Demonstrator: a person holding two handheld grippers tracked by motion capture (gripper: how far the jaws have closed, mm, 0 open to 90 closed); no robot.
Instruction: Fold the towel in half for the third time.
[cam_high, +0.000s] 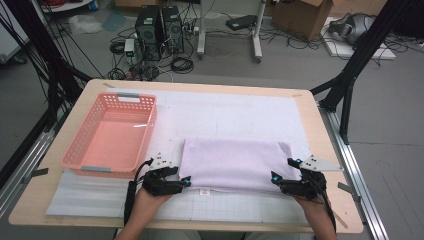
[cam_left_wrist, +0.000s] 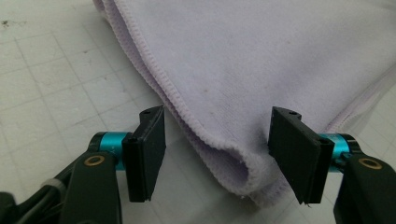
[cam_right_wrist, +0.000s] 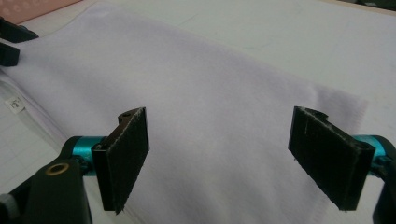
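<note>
Towel: folded, lilac, lying flat on the white mat at the table's near middle.
Basket: pink, left of the towel.
Left gripper: jaws apart, straddling the towel's near-left corner.
Right gripper: jaws wide apart over the towel's right end.

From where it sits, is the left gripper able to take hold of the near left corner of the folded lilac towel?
Probably yes. The left gripper is open, with the folded corner of the lilac towel lying between its jaws on the mat, and nothing stands between them.
</note>
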